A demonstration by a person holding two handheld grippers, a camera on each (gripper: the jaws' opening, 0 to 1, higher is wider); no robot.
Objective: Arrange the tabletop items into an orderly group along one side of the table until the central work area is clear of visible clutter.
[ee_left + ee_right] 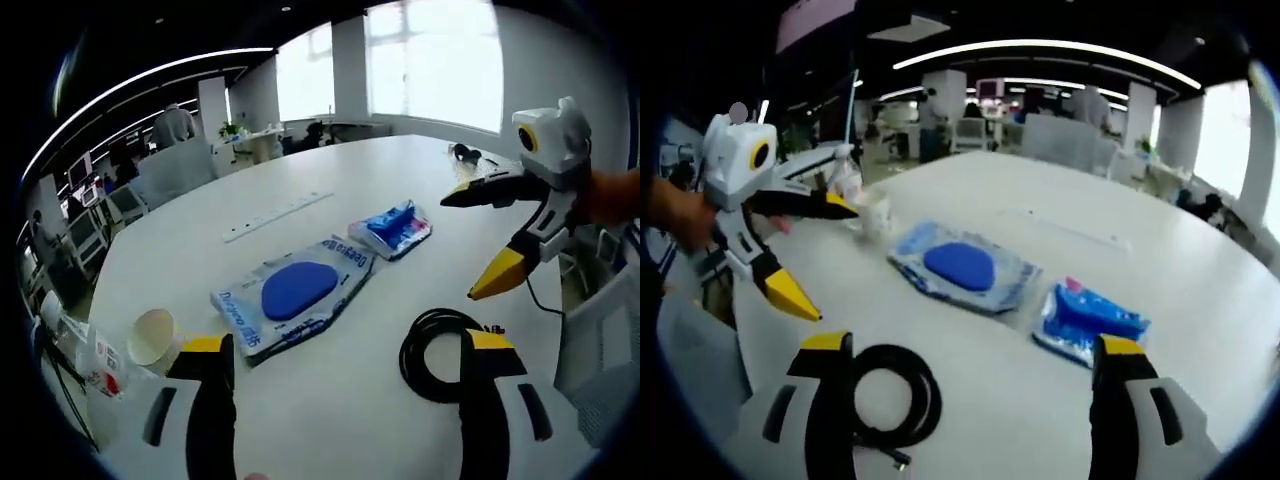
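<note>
White tabletop [420, 170] with scattered items.
I see a coiled black cable [437, 352], a blue-disc packet [292, 292], a blue wrapped pack [393, 228], a paper cup [152, 337] and a white strip [277, 216] lying on it.

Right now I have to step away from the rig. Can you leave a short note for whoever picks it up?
Left claw: open, holding nothing, low over the table.
Right claw: open, holding nothing, above the near edge.
Things: black cable coiled at the near edge; flat pack with a blue oval mid-table; blue packet beside it; paper cup and power strip further off.
Done: nothing grouped yet.
Left: move everything along one side and clear the middle.
</note>
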